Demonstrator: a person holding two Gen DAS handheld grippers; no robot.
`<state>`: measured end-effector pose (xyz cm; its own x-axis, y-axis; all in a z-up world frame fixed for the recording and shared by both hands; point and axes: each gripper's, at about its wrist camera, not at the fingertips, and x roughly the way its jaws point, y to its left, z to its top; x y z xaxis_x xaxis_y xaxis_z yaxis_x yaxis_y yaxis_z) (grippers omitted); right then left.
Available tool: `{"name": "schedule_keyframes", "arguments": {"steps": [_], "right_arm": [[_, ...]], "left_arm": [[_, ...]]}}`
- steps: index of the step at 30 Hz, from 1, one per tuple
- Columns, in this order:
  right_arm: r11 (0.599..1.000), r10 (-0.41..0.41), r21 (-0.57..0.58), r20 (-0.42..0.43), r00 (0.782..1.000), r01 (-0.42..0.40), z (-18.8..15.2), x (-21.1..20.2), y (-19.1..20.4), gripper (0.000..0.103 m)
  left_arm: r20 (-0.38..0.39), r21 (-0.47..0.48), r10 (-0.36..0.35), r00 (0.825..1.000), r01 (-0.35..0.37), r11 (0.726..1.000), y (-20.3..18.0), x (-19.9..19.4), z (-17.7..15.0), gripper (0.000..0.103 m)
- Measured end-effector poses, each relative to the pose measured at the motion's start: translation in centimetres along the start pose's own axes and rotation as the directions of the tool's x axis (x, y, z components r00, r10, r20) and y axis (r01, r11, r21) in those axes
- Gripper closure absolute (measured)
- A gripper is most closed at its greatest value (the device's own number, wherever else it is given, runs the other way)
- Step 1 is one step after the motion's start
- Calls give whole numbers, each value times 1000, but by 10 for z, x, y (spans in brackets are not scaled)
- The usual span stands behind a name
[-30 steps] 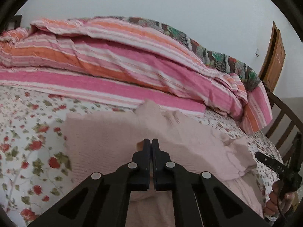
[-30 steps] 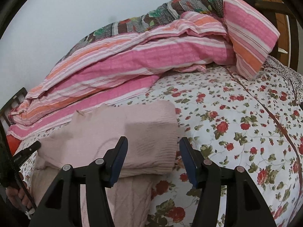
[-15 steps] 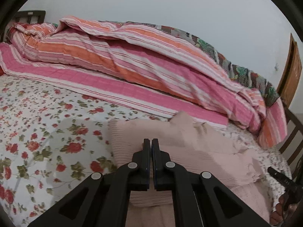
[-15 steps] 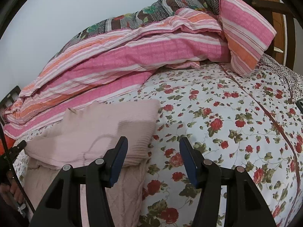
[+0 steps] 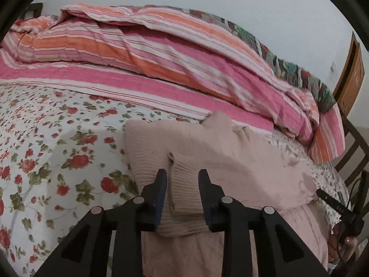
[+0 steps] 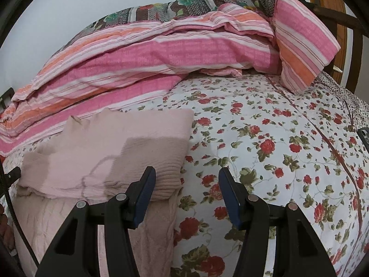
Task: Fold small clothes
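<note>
A pale pink knitted sweater (image 5: 221, 161) lies folded on the floral bedsheet (image 5: 57, 143). Its ribbed cuff end lies on top, on the near side. My left gripper (image 5: 182, 179) is open, its fingers standing either side of the ribbed cuff, just above it. In the right wrist view the sweater (image 6: 120, 147) lies at the lower left. My right gripper (image 6: 186, 181) is open and empty, above the sweater's right edge and the bare sheet (image 6: 276, 150).
A bunched pink and orange striped quilt (image 5: 161, 64) lies along the back of the bed, by the wall. A dark wooden bed frame (image 5: 355, 143) stands at the right. A dark phone (image 6: 364, 136) lies at the sheet's right edge.
My left gripper has opened, letting the cuff lie on the sweater. Both views have shifted a little across the bed. The right gripper stays open.
</note>
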<state>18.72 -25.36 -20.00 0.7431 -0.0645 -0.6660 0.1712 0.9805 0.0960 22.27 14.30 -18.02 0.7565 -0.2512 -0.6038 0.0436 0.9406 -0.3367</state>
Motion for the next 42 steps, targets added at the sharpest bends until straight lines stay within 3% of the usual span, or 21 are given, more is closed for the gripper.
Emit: {"name": "schedule_keyframes", "arguments": {"steps": [4, 9, 10, 12, 14, 16, 18, 25, 28, 31, 34, 38, 42], "right_arm": [[1000, 12, 11, -5, 1000, -12, -1, 0, -2, 47], [1000, 17, 3, -12, 1000, -17, -1, 3, 0, 47], [1000, 18, -2, -16, 1000, -18, -1, 4, 1, 47], [1000, 13, -13, -17, 1000, -13, -1, 4, 4, 47], [1000, 15, -21, -4, 1000, -15, 0, 1, 5, 47], [1000, 21, -21, 16, 1000, -21, 1, -3, 4, 46], [1000, 20, -25, 20, 1000, -19, 1, -3, 5, 44], [1000, 5, -25, -26, 1000, -6, 1, 9, 4, 44], [999, -10, -32, -30, 999, 9, 0, 10, 4, 41], [1000, 0, -26, -28, 1000, -1, 0, 8, 3, 41], [1000, 14, -21, -12, 1000, -14, 1, 3, 0, 41], [999, 6, -34, 6, 1000, -6, 2, -1, 1, 41], [999, 12, -34, -8, 1000, -13, 2, 1, 1, 41]], "left_arm": [[-43, 14, 32, 999, -32, 999, -4, 13, 0, 73], [-67, 32, 45, 997, -43, 999, -8, 23, 1, 59], [-63, 45, 59, 996, -56, 997, -11, 23, 0, 60], [-20, 67, 56, 998, -55, 996, -14, 18, 0, 97], [28, 65, 24, 999, -25, 998, -13, 8, 2, 97], [97, 49, 45, 994, -50, 998, -8, -6, 4, 97], [119, 8, 57, 991, -58, 998, 0, -13, 5, 97], [66, -7, 90, 994, -89, 996, 6, -2, 5, 97], [32, -26, 147, 989, -146, 989, 10, 4, 4, 96], [4, -42, 138, 990, -137, 990, 14, 8, 2, 96], [15, -22, 138, 990, -138, 990, 10, 4, 1, 87], [46, 20, 169, 984, -170, 985, 0, 0, -1, 46], [53, 38, 189, 981, -191, 981, -4, 0, -1, 44]]}}
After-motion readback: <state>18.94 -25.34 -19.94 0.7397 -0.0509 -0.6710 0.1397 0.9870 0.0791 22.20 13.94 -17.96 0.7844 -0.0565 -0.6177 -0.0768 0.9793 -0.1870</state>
